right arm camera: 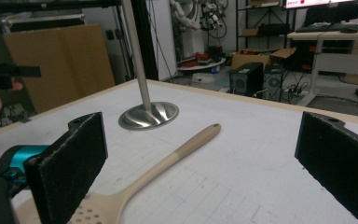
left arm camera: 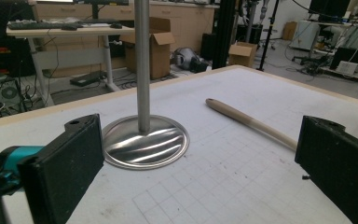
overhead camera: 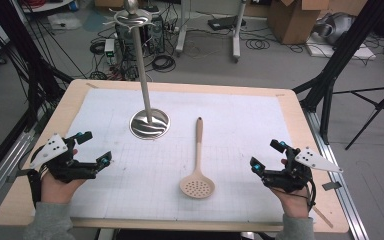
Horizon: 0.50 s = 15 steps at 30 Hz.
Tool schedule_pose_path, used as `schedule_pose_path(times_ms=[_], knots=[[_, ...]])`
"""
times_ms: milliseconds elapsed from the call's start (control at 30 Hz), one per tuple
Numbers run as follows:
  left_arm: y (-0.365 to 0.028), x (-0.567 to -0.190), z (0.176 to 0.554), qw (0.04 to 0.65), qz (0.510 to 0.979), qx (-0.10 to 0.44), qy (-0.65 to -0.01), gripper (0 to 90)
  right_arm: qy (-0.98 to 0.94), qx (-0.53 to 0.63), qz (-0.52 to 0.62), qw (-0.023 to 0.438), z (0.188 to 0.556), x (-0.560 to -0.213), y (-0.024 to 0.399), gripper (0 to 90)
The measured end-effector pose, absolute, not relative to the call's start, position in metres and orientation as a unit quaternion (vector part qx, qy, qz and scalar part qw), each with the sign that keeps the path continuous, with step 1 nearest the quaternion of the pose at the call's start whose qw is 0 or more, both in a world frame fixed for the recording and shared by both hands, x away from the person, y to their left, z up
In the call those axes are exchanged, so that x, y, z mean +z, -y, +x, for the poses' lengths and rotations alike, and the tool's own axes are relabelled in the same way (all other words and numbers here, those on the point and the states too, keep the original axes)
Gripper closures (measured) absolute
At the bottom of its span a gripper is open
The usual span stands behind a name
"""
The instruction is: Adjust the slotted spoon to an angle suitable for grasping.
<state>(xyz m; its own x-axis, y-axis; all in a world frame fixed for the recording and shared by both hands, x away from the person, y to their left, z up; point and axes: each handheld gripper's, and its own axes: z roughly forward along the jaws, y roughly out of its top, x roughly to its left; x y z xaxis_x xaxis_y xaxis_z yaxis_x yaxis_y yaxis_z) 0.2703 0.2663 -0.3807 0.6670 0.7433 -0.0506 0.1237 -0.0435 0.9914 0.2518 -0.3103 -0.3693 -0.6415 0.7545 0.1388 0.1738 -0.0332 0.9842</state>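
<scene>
Right gripper (overhead camera: 266, 154) released, jaws wide, low over the surface (overhead camera: 240, 105) near its right edge; left gripper (overhead camera: 96, 148) likewise released at the left. Slotted spoon (overhead camera: 197, 170) lies flat between them, handle pointing toward the metal stand (overhead camera: 150, 123). Best bet: come in low, pinch mid-handle squarely, jaws across it.

One beige slotted spoon (overhead camera: 198, 176) lies on the desk (overhead camera: 290, 125), and one steel stand (overhead camera: 149, 124) rises from a round base on it. Two hand-held grippers are there: the left hand-held gripper (overhead camera: 96, 148) and the right hand-held gripper (overhead camera: 266, 154).
</scene>
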Motion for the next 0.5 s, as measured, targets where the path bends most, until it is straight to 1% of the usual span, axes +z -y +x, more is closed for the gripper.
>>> schedule_pose_path(times_ms=[233,433,467,500], knots=[[-0.267,-0.381,0.269,0.614,0.675,0.252,-0.323,1.8,-0.645,0.625,0.372,0.236,0.253,-0.370,0.307,1.1],[-0.269,-0.381,0.268,0.614,0.675,0.253,-0.322,1.8,-0.660,0.615,0.365,0.230,0.255,-0.374,0.299,1.2],[-0.269,-0.381,0.268,0.613,0.675,0.253,-0.322,1.8,-0.664,0.613,0.360,0.231,0.256,-0.374,0.297,1.6],[-0.269,-0.381,0.268,0.614,0.674,0.253,-0.324,1.8,-0.666,0.613,0.359,0.228,0.257,-0.375,0.295,4.6]])
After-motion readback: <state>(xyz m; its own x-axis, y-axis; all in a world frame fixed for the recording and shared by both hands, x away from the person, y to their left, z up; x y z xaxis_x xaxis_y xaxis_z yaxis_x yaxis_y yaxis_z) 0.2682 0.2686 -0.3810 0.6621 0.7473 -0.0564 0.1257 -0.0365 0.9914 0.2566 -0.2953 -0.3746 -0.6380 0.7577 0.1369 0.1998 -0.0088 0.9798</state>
